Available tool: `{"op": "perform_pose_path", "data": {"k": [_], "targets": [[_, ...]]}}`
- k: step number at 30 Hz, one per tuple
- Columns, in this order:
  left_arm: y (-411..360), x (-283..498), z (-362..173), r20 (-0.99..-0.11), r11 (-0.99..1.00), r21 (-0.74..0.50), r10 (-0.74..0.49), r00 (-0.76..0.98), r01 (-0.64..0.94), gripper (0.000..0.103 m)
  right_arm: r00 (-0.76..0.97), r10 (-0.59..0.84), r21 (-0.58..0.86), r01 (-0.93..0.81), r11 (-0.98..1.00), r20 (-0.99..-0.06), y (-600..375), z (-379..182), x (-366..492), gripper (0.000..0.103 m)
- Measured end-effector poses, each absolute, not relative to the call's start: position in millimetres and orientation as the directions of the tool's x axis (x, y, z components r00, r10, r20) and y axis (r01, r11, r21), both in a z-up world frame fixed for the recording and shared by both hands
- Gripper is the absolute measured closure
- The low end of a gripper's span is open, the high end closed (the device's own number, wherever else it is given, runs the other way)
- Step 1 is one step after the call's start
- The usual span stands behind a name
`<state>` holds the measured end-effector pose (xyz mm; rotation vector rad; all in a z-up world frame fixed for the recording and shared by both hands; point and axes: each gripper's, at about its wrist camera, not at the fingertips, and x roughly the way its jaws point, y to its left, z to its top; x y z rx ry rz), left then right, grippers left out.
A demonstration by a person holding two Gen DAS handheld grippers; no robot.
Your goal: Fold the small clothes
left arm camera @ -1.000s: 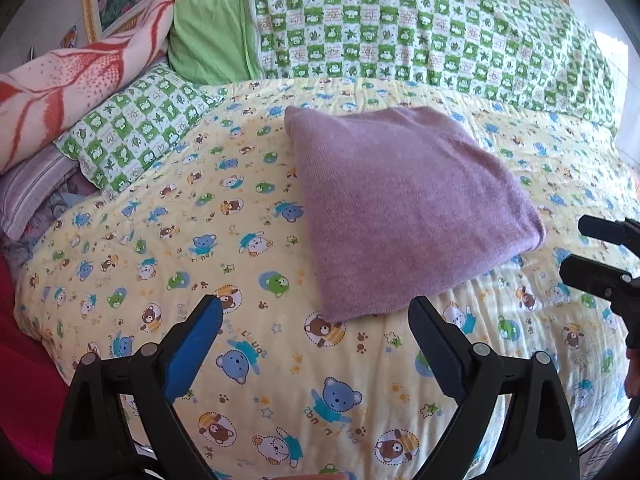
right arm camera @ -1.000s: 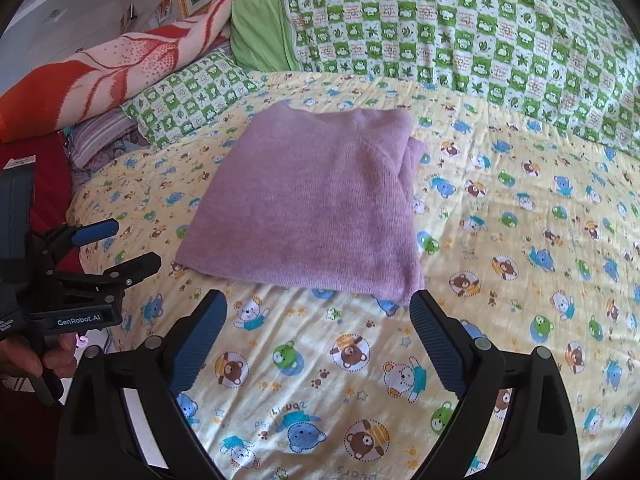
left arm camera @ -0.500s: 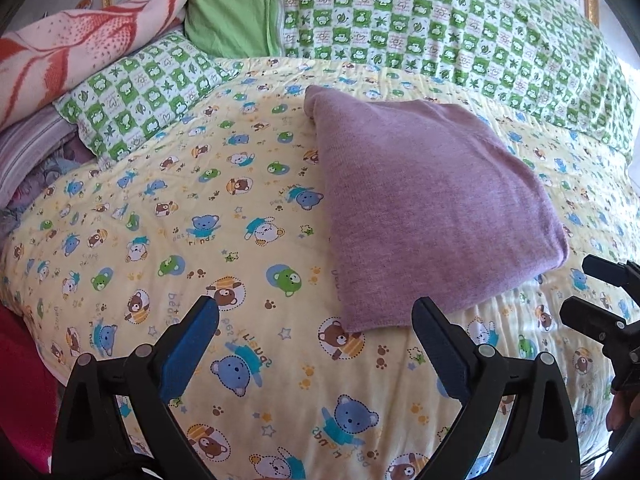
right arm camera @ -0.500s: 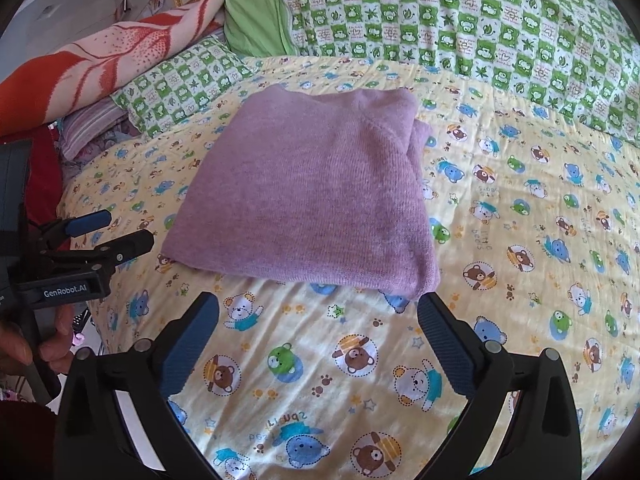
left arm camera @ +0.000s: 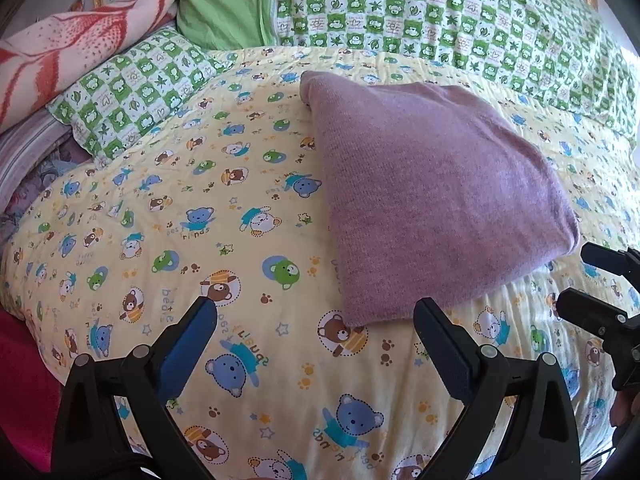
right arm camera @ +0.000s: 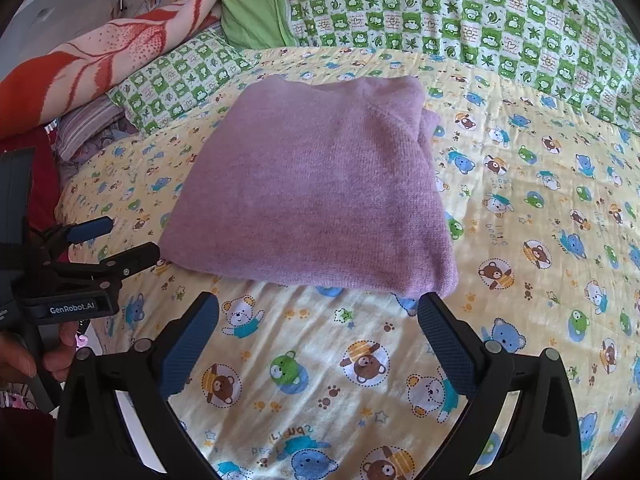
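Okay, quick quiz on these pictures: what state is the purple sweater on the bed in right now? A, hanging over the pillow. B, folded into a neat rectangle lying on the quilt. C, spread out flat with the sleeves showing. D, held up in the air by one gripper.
B: the purple sweater lies folded in a compact rectangle on the quilt, and both the left gripper and right gripper are open and clear of it.

Before my left gripper [left arm camera: 314, 320] and right gripper [right arm camera: 318, 312] the yellow quilt [right arm camera: 520, 208] lies free. The folded purple garment [right arm camera: 316, 184] blocks the middle; pillows [left arm camera: 136, 88] close the far-left side.
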<state>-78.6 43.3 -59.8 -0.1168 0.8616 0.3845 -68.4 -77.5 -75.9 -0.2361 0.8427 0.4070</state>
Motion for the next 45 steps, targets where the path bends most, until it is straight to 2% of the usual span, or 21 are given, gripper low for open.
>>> {"op": "perform_pose_path", "data": {"k": [16, 45], "targets": [[41, -83, -57, -0.752, 0.931, 0.026, 0.259, 0.606, -0.365, 0.004, 0.594, 0.276, -0.037, -0.459, 0.888, -0.756, -70, -77, -68, 0.003], [32, -83, -50, -0.743, 0.944, 0.046, 0.251, 0.620, -0.327, 0.004, 0.612, 0.291, -0.013, -0.443, 0.896, -0.736, -80, -66, -76, 0.003]]}}
